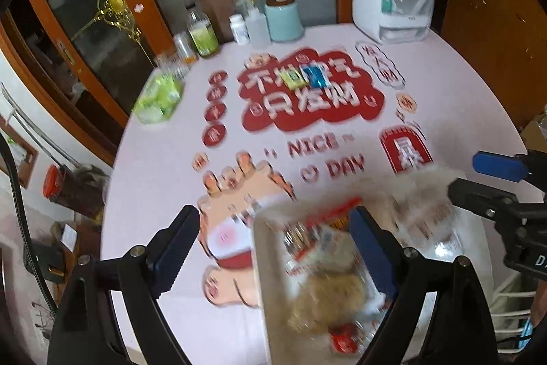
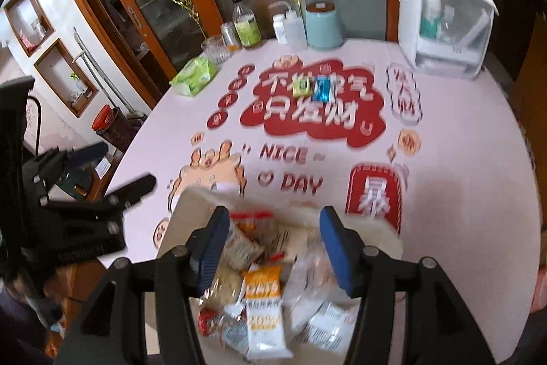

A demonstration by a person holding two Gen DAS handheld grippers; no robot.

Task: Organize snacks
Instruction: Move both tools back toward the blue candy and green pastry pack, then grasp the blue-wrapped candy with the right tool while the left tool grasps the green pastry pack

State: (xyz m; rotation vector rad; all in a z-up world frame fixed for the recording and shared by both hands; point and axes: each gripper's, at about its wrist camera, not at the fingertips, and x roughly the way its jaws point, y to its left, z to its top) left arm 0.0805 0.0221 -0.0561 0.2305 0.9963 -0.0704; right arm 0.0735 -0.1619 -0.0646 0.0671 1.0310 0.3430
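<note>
A white tray (image 2: 184, 211) full of wrapped snacks, among them an orange and white packet (image 2: 265, 307), sits at the near edge of the table. It also shows in the left wrist view (image 1: 265, 262). My left gripper (image 1: 273, 248) is open, its right finger over the tray, its left finger over the tablecloth. My right gripper (image 2: 273, 248) is open above the snacks, holding nothing. A small green packet (image 2: 302, 87) and a blue packet (image 2: 323, 90) lie side by side at the table's middle, also in the left wrist view (image 1: 295, 79) (image 1: 316, 76).
The table (image 2: 461, 159) wears a pink cloth with red prints. At its far edge stand a green tissue pack (image 2: 193, 76), bottles (image 2: 246, 26), a teal jar (image 2: 323, 24) and a white dispenser box (image 2: 444, 19). Glass doors are behind.
</note>
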